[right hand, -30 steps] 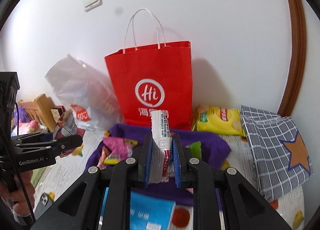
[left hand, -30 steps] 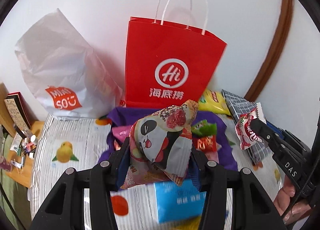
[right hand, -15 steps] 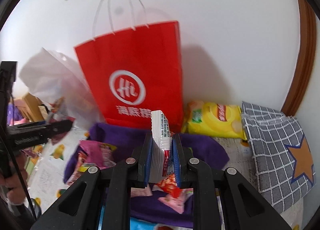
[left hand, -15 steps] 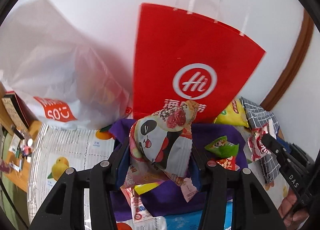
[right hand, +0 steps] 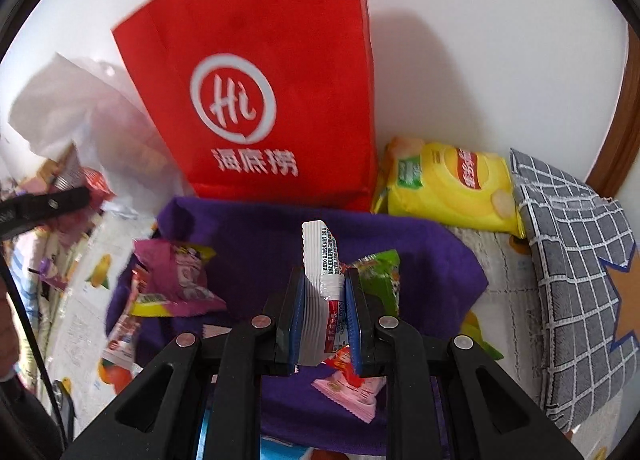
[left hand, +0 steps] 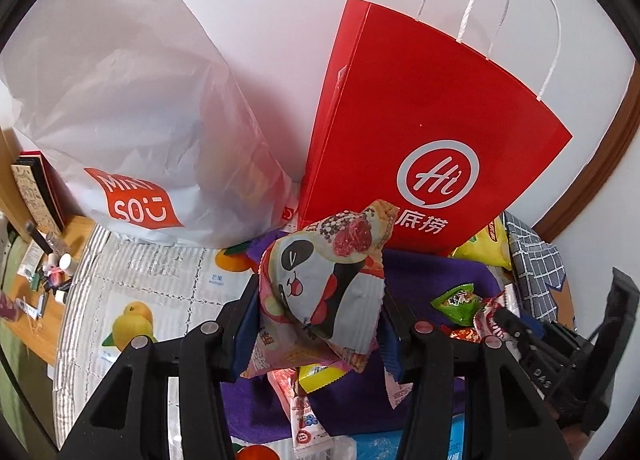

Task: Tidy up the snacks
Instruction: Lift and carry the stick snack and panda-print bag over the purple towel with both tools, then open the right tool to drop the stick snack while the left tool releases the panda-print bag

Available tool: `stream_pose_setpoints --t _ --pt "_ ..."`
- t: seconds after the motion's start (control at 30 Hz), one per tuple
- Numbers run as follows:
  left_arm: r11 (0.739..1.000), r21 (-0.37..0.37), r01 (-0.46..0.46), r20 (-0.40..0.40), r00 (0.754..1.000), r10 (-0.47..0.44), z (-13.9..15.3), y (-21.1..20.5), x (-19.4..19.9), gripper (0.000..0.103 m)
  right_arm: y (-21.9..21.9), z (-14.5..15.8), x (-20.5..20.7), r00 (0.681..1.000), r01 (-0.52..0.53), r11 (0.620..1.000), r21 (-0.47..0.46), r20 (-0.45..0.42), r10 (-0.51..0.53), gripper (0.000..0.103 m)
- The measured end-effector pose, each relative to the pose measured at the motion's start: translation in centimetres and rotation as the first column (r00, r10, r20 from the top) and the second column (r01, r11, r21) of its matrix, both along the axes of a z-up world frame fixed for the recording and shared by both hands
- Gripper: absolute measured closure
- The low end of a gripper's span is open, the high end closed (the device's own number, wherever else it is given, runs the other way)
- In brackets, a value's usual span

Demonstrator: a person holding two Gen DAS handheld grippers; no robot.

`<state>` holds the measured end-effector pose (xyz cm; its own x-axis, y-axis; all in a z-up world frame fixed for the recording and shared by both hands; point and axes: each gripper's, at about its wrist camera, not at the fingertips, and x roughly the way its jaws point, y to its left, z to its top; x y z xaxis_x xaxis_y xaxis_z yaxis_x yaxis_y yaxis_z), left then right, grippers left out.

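Note:
My left gripper is shut on a panda-print snack pack, held above a purple cloth strewn with small snack packets. My right gripper is shut on a white and red snack packet, held upright over the same purple cloth. A red paper bag with white handles stands against the wall behind the cloth; it also fills the right wrist view. A white plastic bag stands to its left. The right gripper shows at the left wrist view's right edge.
A yellow chip bag and a grey checked pouch lie right of the red bag. Pink packets and a green packet lie on the cloth. A fruit-print table cover lies left, with a cluttered wooden shelf beyond.
Both grippers have moved forward toward the red bag and the white bag, which now look much larger. Each still holds its packet.

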<state>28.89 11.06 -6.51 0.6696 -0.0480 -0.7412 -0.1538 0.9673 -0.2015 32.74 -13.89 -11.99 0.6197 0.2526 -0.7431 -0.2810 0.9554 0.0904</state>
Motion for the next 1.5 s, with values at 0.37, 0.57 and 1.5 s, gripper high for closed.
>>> stream_pose_setpoints --t 0.37,0.57,1.5 --pt "1.000 0.004 -0.001 -0.004 1.000 0.001 0.3 -0.4 -0.2 0.055 1.2 -1.3 0.5 0.999 -0.007 1.000 -0.027 -0.038 0.006 0.082" --pt "1.000 0.002 0.027 -0.002 1.000 -0.027 0.3 -1.2 -0.3 0.055 1.3 -1.3 0.5 0.999 0.000 1.000 -0.028 -0.042 -0.001 0.082" --pt "0.984 0.038 0.172 -0.218 0.963 -0.160 -4.5 -6.3 2.3 0.040 -2.6 3.8 -2.1 0.993 0.081 0.997 0.009 0.081 -0.082 0.078"
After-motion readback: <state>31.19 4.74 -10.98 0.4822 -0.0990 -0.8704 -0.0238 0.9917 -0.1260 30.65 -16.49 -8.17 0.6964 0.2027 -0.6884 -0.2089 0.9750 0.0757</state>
